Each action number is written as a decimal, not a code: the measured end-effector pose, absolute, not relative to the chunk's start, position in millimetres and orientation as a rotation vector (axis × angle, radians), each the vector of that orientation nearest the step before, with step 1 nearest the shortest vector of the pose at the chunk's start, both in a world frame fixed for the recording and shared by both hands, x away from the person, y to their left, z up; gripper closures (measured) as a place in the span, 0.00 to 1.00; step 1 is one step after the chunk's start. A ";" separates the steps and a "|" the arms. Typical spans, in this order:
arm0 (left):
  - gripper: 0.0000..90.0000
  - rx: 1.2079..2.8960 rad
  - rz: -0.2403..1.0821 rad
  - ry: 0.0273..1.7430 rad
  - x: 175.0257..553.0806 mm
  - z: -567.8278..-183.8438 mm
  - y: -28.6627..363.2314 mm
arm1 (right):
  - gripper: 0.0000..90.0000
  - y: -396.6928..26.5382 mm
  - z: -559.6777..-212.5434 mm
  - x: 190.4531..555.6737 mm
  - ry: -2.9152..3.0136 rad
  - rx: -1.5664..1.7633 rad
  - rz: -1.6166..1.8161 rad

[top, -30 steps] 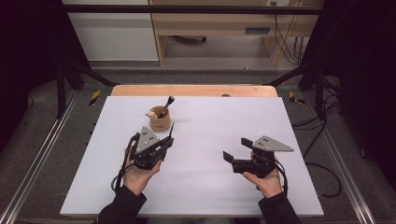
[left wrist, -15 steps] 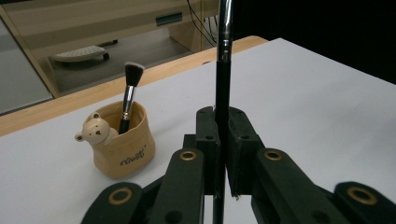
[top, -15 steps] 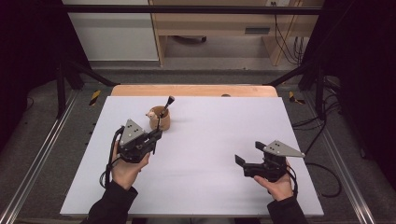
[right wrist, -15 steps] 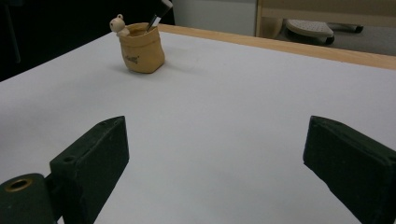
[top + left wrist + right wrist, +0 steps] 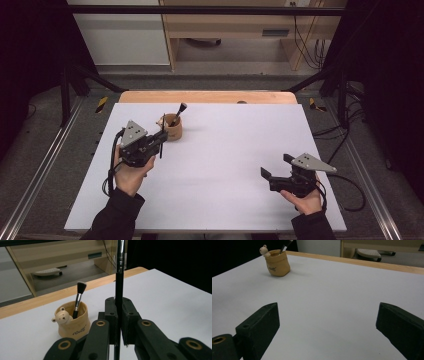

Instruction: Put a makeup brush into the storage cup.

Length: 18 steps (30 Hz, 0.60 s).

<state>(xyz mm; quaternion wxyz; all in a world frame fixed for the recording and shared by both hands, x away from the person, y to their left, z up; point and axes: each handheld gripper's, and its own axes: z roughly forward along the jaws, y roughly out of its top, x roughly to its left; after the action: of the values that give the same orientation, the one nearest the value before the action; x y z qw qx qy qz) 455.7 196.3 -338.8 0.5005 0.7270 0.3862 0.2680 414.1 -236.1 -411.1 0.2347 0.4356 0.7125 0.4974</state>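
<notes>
Left claw (image 5: 161, 137) clenched on a thin black brush handle (image 5: 119, 293), held upright between the pads; nothing else touched. Seen from above just beside the pouch, on its near-left side, above the table (image 5: 225, 165). Left hand (image 5: 129, 175) wrapped round the claw body from below, cable looping down its left.

Tan fabric pouch (image 5: 172, 129) on the far-left part of the white table top, upright. Makeup brush (image 5: 178, 113) standing in it, leaning right, bristles up.

Right claw (image 5: 276, 165) released, jaws wide apart, just been opening, nothing between them, nothing touched. Low over the near-right of the table, well apart from the pouch. Right hand (image 5: 301, 200) gripping from the near side, grey plate on top.

View differences:
- Left gripper view: held handle (image 5: 119, 293) runs from between the pads up past the top edge, metal ferrule (image 5: 121, 250) near the top, bristle end out of frame. Small bear figure (image 5: 60, 315) on the pouch rim (image 5: 72, 322) and printed lettering on its front. Standing brush bristles (image 5: 81, 287) black with pale tips. From above, held brush reads as a thin dark line only.
- Right gripper view: two black pads (image 5: 259, 323) far apart with bare white table between; pouch (image 5: 276, 263) far off at upper left, bear head at its rim, brush tip cut by the frame.
- High view: wooden table edge (image 5: 207, 96) at the far side, shelf unit beyond, both forearms in dark sleeves.
</notes>
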 end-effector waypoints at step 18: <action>0.94 1.726 0.664 0.928 471.3 -328.0 200.6 | 0.06 -241.9 -411.6 413.5 1.927 1.212 1.330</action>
<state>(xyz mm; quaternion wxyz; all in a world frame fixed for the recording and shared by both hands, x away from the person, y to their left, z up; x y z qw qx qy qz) 471.3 200.6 -328.0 0.5108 0.7171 0.3856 0.2759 413.5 -241.9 -411.6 0.2500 0.4451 0.7077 0.4884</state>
